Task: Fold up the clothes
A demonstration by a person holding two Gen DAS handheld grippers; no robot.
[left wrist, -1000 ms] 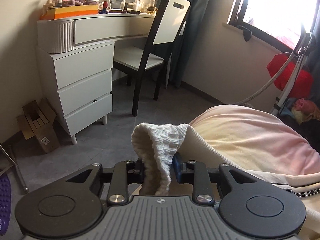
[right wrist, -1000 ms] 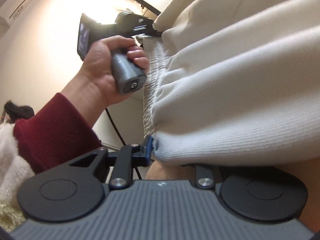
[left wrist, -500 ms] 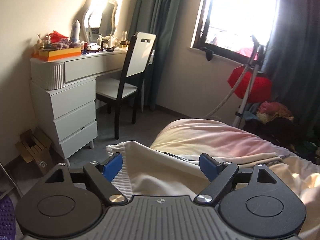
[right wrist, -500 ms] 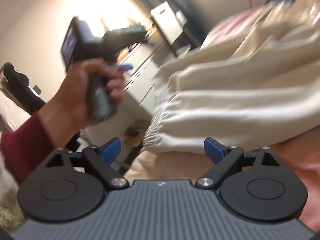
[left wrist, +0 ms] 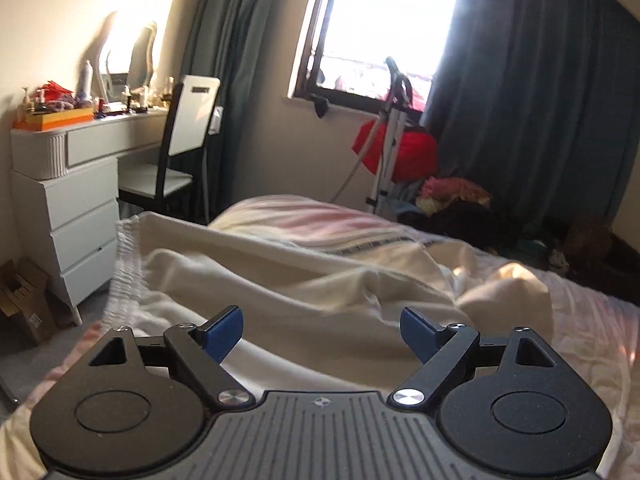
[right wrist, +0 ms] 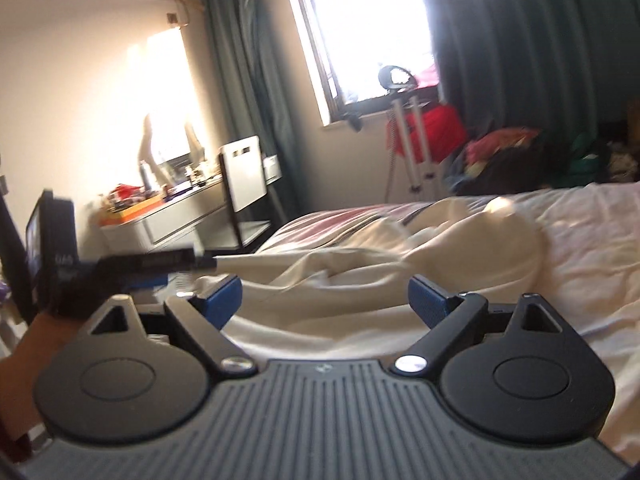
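We've got both the left gripper and right gripper spread wide and holding nothing, cream pants lying rumpled on the bed just ahead, so no neat fold yet, smoothing's left.

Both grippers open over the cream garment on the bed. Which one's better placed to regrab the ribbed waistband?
Probably left. In its view the ribbed waistband lies just ahead-left of the open left gripper. The right gripper, also open, faces the cream garment mid-body, with the left tool between it and that edge.
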